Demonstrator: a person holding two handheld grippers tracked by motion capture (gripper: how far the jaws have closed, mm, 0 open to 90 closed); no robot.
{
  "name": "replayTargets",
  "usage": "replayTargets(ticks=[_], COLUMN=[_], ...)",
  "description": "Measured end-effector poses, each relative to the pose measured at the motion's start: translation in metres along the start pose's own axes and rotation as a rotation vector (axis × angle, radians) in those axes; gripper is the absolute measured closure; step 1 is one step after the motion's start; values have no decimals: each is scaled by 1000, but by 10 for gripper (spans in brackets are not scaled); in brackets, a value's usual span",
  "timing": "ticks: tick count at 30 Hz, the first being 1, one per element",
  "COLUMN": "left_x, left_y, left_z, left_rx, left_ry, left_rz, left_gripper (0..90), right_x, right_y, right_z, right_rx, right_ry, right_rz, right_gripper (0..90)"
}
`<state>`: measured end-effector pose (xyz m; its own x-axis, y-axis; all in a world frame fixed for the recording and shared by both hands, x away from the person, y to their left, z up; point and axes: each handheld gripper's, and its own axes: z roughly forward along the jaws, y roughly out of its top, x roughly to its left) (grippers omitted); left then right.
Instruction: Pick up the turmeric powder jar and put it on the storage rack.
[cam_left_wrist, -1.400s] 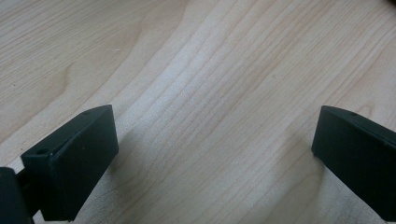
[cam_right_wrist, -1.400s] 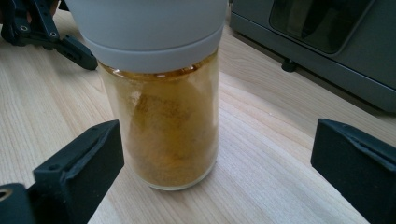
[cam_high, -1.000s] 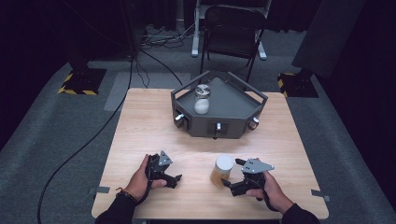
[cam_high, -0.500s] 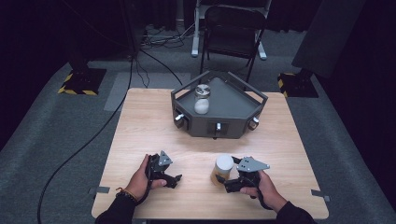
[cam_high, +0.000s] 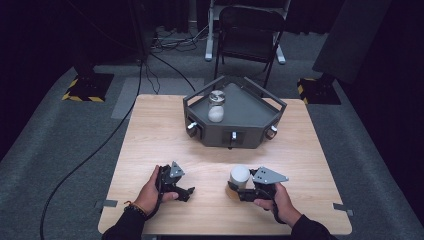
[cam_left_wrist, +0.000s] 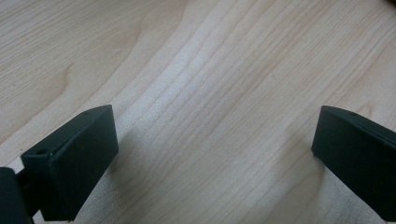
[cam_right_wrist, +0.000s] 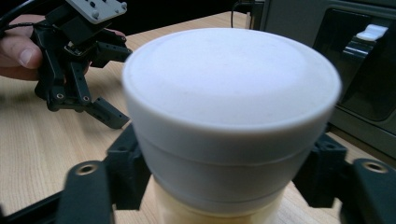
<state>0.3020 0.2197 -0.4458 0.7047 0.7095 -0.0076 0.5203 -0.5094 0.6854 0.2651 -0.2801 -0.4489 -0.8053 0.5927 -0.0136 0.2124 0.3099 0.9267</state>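
A cream jar with a wide white lid (cam_high: 239, 175) stands on the wooden table (cam_high: 160, 130) near the front right. My right gripper (cam_high: 237, 192) is shut on it. Its jaws have just been closing, and they now press the jar's body on both sides just under the white lid (cam_right_wrist: 231, 88). My left gripper (cam_high: 186, 192) rests at the front left of the table, held by a hand. It is open, and its two black jaws stand wide apart over bare wood (cam_left_wrist: 210, 93) with nothing between them.
A grey angular station (cam_high: 250, 107) with knobs on its front stands at the table's far middle. On top of it is a glass jar with white powder (cam_high: 216, 106). A folding chair (cam_high: 250, 30) stands behind the table. Cables lie on the floor.
The right gripper has slid left up to the white-lidded jar, and its jaws have come together around the jar. The left gripper and the jar on the station have stayed put.
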Motion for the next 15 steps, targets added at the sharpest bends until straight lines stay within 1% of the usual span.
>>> replayTargets(ticks=[9,15], left_x=[0,0], left_y=[0,0], left_z=[0,0], left_rx=[0,0], left_ry=[0,0], left_rz=[0,0], left_gripper=[0,0], right_x=[0,5], right_y=[2,2], right_z=[0,0], right_rx=[-3,-10], right_ry=[-2,-24], right_rz=[4,-2], right_gripper=[333,332])
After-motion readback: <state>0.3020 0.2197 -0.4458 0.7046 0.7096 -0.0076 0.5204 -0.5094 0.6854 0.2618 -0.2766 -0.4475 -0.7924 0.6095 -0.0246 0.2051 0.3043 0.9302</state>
